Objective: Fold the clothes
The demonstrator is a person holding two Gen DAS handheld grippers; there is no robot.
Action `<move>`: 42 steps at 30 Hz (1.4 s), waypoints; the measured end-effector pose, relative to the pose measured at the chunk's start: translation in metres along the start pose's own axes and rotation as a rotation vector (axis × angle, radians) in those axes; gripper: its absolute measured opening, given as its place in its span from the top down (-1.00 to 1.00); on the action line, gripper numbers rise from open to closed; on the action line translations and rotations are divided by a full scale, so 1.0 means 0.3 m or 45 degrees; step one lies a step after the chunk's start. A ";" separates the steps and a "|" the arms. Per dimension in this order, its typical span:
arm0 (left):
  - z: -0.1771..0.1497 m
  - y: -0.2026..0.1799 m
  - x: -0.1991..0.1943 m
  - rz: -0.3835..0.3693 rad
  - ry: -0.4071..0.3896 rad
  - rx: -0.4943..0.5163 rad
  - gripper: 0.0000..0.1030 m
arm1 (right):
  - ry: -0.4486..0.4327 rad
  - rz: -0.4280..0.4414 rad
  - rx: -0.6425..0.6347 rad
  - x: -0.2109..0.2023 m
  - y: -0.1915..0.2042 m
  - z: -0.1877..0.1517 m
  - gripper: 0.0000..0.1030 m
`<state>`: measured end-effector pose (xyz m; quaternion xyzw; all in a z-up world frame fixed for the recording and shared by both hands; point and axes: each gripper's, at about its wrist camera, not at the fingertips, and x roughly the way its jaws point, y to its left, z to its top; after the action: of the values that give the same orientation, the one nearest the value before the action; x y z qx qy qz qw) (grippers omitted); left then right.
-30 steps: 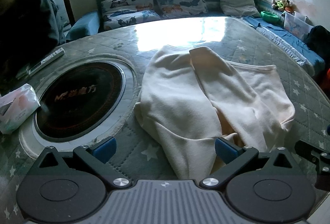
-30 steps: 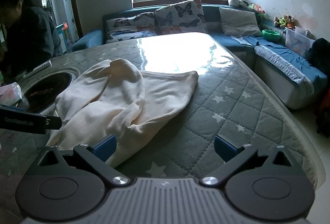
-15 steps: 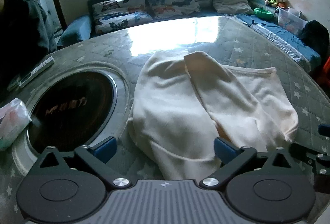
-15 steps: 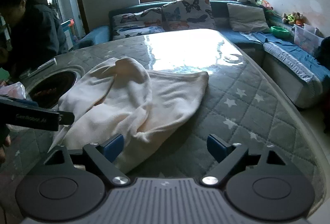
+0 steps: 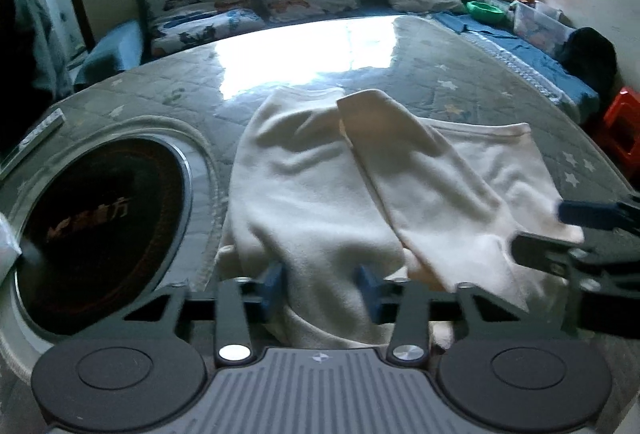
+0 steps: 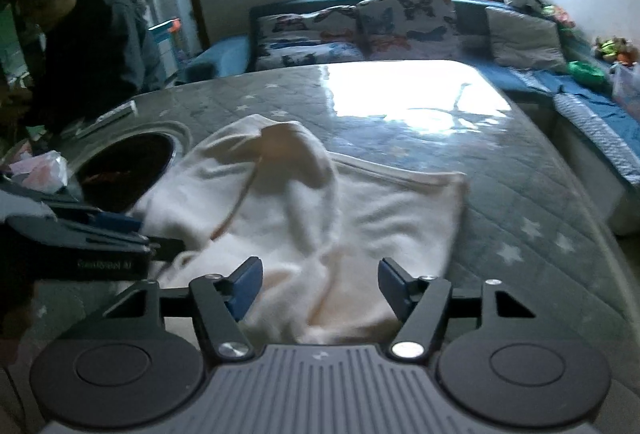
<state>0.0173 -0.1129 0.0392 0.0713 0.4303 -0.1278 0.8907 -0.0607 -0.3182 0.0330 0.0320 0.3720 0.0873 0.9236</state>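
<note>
Both grippers straddle the near hem of the cream fleece garment (image 5: 320,194): left gripper (image 5: 322,289) half-closed around cloth, right gripper (image 6: 320,284) wider, neither pinching.

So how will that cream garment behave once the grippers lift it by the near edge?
Probably floppy: the cream garment lies in soft wrinkles and overlapping layers. It looks like fleece, so likely light and easy to grip. The folded-over flap may slide off.
</note>
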 end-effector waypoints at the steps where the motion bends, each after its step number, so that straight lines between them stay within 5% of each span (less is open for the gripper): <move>1: 0.001 0.000 0.000 0.000 -0.005 0.010 0.47 | 0.007 0.009 -0.005 0.019 0.005 0.013 -0.12; 16: 0.011 0.040 -0.009 -0.048 -0.006 -0.002 0.49 | 0.013 -0.005 -0.076 0.316 0.041 0.246 0.02; 19: 0.022 0.043 -0.012 -0.056 -0.003 -0.008 0.45 | 0.037 -0.005 -0.086 0.376 0.041 0.260 0.18; 22: 0.036 0.043 -0.017 -0.047 -0.015 -0.003 0.26 | 0.014 0.002 -0.088 0.347 0.026 0.260 0.31; 26: 0.060 0.037 -0.015 -0.018 -0.025 0.000 0.12 | -0.023 0.012 -0.088 0.298 0.005 0.259 0.80; 35: 0.114 0.026 0.030 0.020 -0.020 -0.001 0.00 | -0.121 0.018 -0.085 0.149 -0.061 0.252 0.86; 42: 0.171 0.005 0.078 0.025 -0.015 -0.006 -0.06 | -0.238 -0.142 -0.106 -0.125 -0.196 0.173 0.86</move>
<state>0.0701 -0.1276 0.0525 0.0726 0.4248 -0.1184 0.8946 -0.0432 -0.3826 0.0885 -0.0190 0.2815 0.0478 0.9582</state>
